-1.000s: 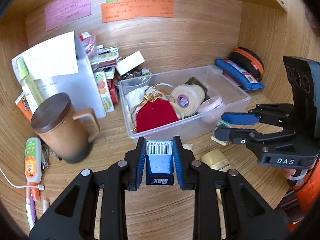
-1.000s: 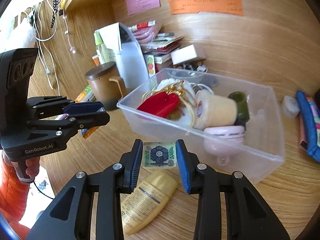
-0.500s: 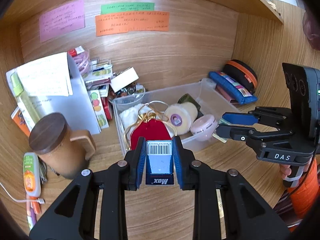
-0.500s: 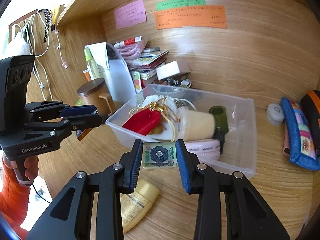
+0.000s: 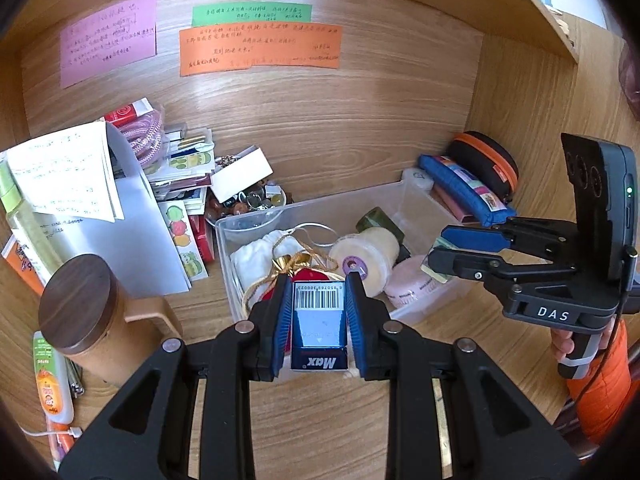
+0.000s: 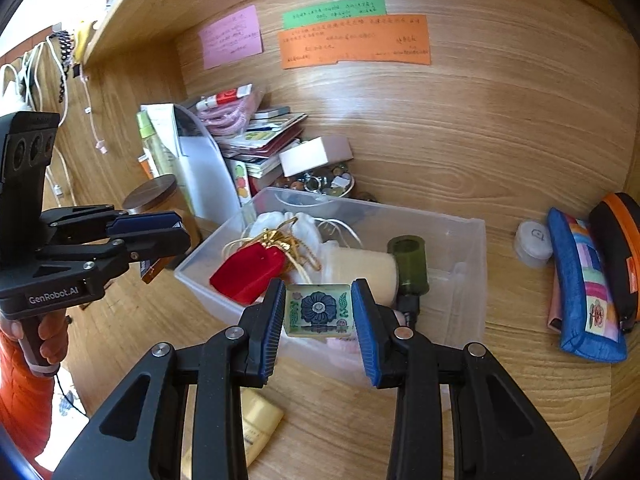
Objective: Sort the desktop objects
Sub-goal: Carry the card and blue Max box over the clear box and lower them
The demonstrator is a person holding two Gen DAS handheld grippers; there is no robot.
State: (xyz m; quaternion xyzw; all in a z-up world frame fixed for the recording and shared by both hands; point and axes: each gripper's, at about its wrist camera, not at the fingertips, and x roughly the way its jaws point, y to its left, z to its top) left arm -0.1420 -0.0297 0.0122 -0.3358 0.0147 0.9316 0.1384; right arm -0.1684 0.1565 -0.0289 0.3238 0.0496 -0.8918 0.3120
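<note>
We see our left gripper (image 5: 318,316) clamped on a small blue box (image 5: 319,330) with a barcode, held just over the near edge of the clear plastic bin (image 6: 460,240). Our right gripper (image 6: 318,314) pinches a flower-printed tile (image 6: 319,311) — also at the bin's near rim. Inside lie a red pouch (image 6: 248,270), a cream spool (image 5: 366,260) and a green tube (image 6: 408,266). Farther left stands a brown mug (image 5: 86,320) — farther right, a blue pencil case (image 6: 584,300).
</note>
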